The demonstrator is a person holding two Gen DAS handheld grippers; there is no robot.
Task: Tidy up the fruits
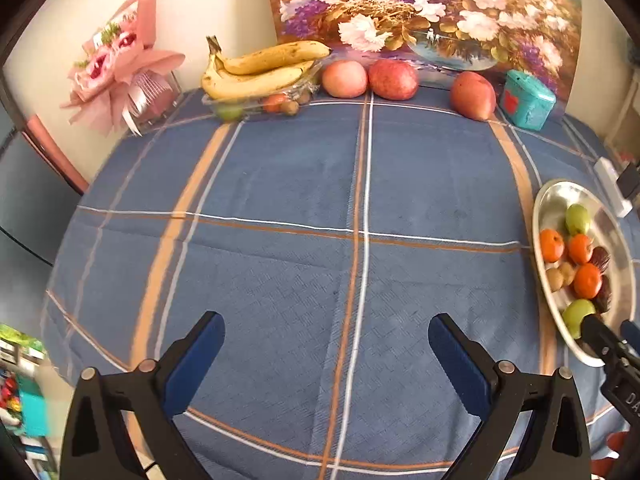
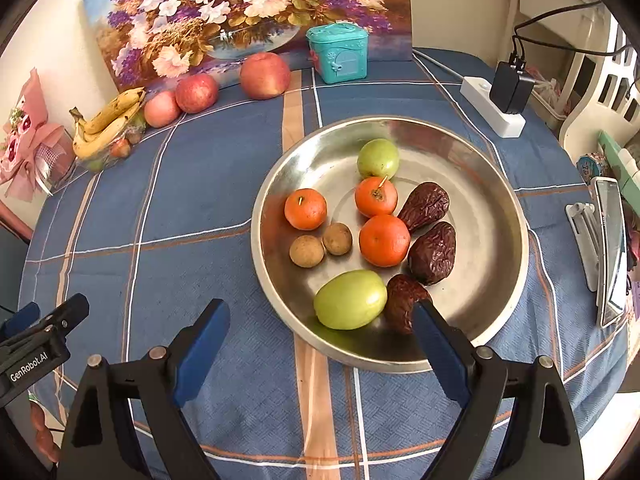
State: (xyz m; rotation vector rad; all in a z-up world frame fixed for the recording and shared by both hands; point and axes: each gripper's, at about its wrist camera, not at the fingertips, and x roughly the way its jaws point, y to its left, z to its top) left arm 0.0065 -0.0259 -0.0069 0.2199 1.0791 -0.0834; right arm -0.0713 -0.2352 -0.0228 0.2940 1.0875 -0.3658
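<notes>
Both claws are spread wide, nothing pinched. The right gripper [image 2: 322,334] hovers just over the near rim of the round steel dish [image 2: 500,208], green oval fruit [image 2: 350,299] right between its fingers; left gripper [image 1: 326,346] only over blue plaid cloth [image 1: 280,184].

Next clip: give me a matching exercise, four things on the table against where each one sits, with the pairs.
Things:
1. bananas
2. green fruit
3. teal box
4. charger

Places:
A. in the metal dish
B. plugged into the white power strip
C. on a clear tray, far left
D. in front of the flower painting

Pairs: 1-C, 2-A, 3-D, 4-B
</notes>
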